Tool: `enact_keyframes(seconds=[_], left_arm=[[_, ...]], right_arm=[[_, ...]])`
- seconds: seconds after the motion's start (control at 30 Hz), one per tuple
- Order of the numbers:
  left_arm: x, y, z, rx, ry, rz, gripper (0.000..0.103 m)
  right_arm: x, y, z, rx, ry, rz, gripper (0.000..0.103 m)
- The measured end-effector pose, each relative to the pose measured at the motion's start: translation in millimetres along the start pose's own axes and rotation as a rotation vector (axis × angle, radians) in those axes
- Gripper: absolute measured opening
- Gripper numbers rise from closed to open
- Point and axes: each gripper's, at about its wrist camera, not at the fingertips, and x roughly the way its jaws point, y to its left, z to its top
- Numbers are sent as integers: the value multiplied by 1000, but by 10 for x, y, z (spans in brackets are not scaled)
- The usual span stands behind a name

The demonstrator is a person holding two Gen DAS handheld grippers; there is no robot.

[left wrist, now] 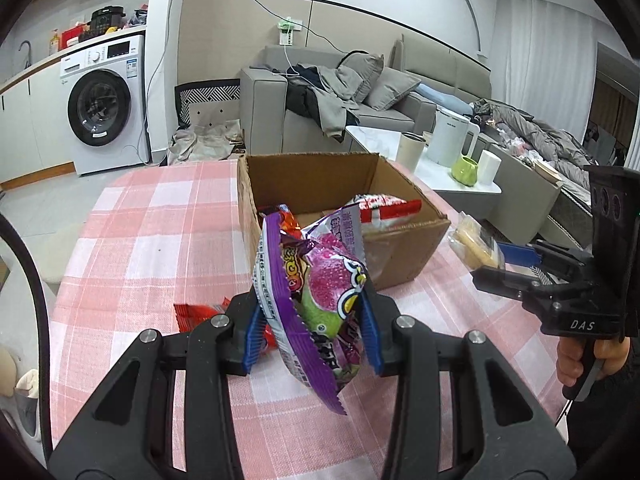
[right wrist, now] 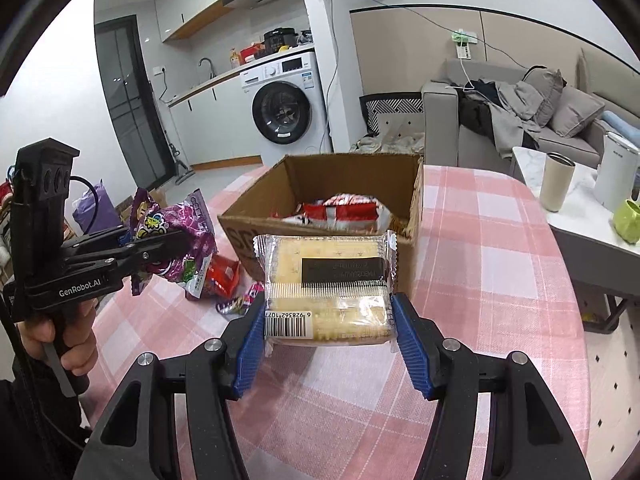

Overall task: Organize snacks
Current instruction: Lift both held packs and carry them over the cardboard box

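Note:
My left gripper [left wrist: 310, 330] is shut on a purple candy bag [left wrist: 320, 296], held upright above the checked tablecloth just in front of the open cardboard box [left wrist: 400, 256]. In the right wrist view the same left gripper [right wrist: 176, 242] grips the purple bag [right wrist: 180, 240] at the left. My right gripper [right wrist: 328, 328] is shut on a clear-wrapped pack of yellow crackers [right wrist: 328, 280], held flat before the box [right wrist: 256, 220]. From the left wrist view the right gripper [left wrist: 496, 258] holds the cracker pack [left wrist: 474, 246] beside the box's right corner. Red-and-white snack packs [right wrist: 344, 206] lie inside the box.
A red snack bag [right wrist: 220, 276] and a small purple wrapper [right wrist: 240, 302] lie on the tablecloth [right wrist: 500, 280] left of the box. A white side table [right wrist: 580, 216] with a kettle, cups and a green mug stands to the right. A sofa and a washing machine are behind.

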Motion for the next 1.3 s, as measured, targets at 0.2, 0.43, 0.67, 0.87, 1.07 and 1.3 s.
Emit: enact_keyframes(seconds=[0.2,0.43,0.67,0.87,1.07,1.3], left_arm=[[42,28,164,-12,-20,15,37],[121,46,369,-17,-46,35,37],[305,71,536,-17,-49,61,37],[495,94,637,-26,-43,63,37],[673,128,746,-25,-36,72,37],[918,117,834,-7,-29,88,37]], right_arm=[[-8,13,122,7,-17,-19,61],[14,20,270,25,-41,-29,61],[100,4,407,40,-48,-28,61],[189,-34,536,60,-54,-19,61],[303,-43,645,72,-50,-11,61],[468,-51,743,84,-40,-14,61]])
